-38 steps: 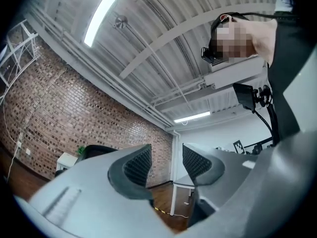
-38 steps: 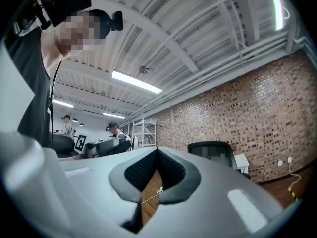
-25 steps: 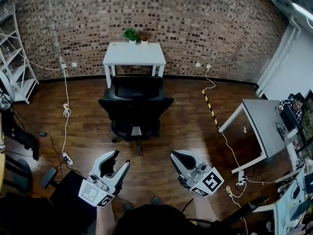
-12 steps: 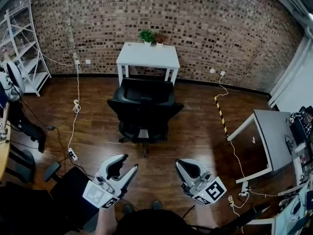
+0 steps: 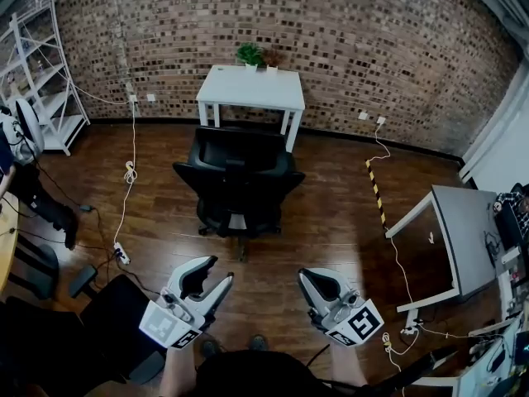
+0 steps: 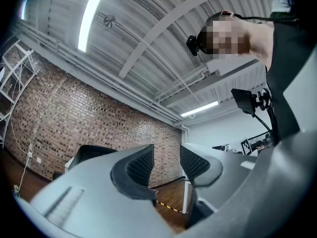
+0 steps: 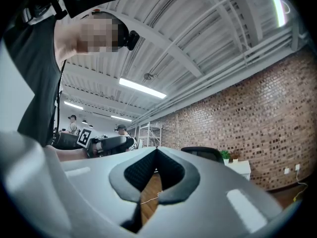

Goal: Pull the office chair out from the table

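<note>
The black office chair (image 5: 235,180) stands on the wood floor just in front of the white table (image 5: 252,88), its back turned toward me. Both grippers hang low in the head view, well short of the chair. My left gripper (image 5: 220,270) has a gap between its jaws and nothing in it; in the left gripper view (image 6: 167,157) the chair (image 6: 96,151) shows dark behind the left jaw. My right gripper (image 5: 302,275) is shut, tips touching, empty; in the right gripper view (image 7: 157,152) the chair (image 7: 203,153) and table (image 7: 242,167) lie to the right.
Two potted plants (image 5: 248,54) sit on the table by the brick wall. A white shelf rack (image 5: 45,81) stands at left, with a cable (image 5: 124,188) and power strip (image 5: 121,255) on the floor. A grey desk (image 5: 459,230) and striped floor tape (image 5: 376,193) are at right.
The head view has swung, so chair and table sit further right and look slightly nearer. Both grippers have drifted right and forward with me, keeping their pose. Nothing was touched.
</note>
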`<state>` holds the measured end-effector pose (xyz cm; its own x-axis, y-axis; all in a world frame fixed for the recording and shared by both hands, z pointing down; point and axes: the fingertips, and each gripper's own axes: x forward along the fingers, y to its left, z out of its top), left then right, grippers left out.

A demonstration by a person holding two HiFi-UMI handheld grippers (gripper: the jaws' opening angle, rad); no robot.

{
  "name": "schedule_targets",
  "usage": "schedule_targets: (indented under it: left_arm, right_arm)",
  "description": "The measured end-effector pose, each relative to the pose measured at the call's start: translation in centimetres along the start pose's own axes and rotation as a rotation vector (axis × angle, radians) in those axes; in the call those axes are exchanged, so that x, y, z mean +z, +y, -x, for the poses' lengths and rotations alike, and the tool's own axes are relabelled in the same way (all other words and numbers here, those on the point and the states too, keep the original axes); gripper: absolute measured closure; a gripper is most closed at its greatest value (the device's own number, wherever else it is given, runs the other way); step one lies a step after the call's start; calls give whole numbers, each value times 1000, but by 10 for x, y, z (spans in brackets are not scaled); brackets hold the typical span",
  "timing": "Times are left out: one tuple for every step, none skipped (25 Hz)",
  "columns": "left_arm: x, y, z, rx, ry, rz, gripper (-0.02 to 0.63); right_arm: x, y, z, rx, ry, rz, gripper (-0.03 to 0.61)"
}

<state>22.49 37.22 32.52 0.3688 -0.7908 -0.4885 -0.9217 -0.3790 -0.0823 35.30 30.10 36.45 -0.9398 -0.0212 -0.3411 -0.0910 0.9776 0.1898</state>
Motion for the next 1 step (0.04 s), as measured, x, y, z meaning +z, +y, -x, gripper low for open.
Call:
schedule_targets:
  left_arm:
    - [-2, -2, -7, 1, 2, 0, 356]
  right_arm:
    - [2, -6, 4, -2, -1, -1, 578]
